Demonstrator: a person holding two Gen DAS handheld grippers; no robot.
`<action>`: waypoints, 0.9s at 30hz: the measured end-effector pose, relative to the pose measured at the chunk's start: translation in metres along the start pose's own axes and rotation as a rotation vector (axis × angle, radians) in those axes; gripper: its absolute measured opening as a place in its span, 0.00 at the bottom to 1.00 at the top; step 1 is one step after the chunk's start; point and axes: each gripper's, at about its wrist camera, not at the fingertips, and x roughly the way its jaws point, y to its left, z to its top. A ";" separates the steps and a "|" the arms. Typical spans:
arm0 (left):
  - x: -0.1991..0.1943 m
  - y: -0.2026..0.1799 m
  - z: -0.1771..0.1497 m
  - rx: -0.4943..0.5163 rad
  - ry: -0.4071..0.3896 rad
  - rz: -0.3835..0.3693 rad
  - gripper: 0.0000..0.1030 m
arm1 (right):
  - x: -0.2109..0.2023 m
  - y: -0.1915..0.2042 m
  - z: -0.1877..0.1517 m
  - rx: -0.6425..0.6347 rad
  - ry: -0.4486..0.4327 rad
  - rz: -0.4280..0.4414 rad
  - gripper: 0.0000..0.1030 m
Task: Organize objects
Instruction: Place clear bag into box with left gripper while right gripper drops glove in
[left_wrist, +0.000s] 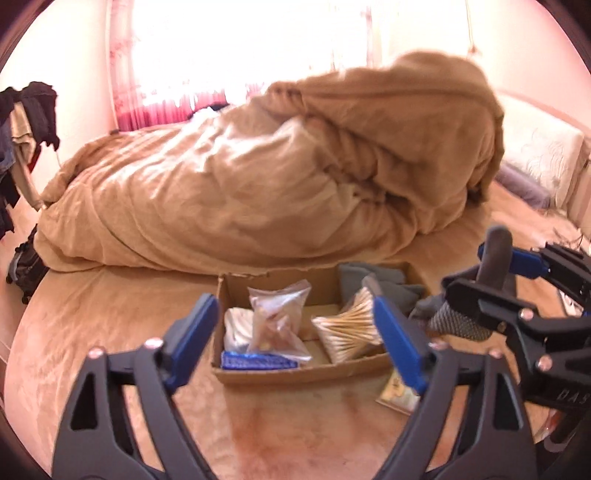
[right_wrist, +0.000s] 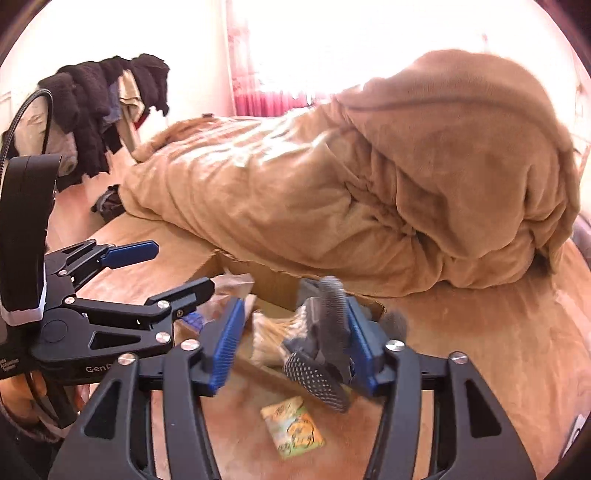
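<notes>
A shallow cardboard box (left_wrist: 306, 373) sits on the bed. In it lie a bag of cotton swabs (left_wrist: 351, 328), a clear bag of small items (left_wrist: 277, 317), a blue packet (left_wrist: 258, 360) and a grey cloth (left_wrist: 373, 284). My left gripper (left_wrist: 295, 332) is open and empty, just in front of the box. My right gripper (right_wrist: 295, 343) hangs at the box's right end (right_wrist: 373, 308); a grey dotted sock (right_wrist: 328, 332) leans against its right finger, with a wide gap to the left finger. A small printed packet (right_wrist: 293, 424) lies on the bed below it.
A heaped tan duvet (left_wrist: 277, 177) fills the bed behind the box. A pillow (left_wrist: 543, 158) lies at the right. Dark clothes (right_wrist: 103, 110) hang on a rack at the left. A dark bag (left_wrist: 26, 266) stands on the floor.
</notes>
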 end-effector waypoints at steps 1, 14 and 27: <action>-0.006 0.000 -0.004 -0.003 -0.033 0.022 0.94 | -0.002 0.001 0.000 -0.005 -0.011 -0.001 0.66; 0.004 0.014 -0.019 -0.012 0.011 0.089 0.95 | 0.093 -0.018 -0.012 0.116 0.118 0.202 0.69; 0.004 0.009 -0.019 -0.023 0.008 0.035 0.95 | 0.028 -0.005 0.044 -0.090 -0.023 0.036 0.69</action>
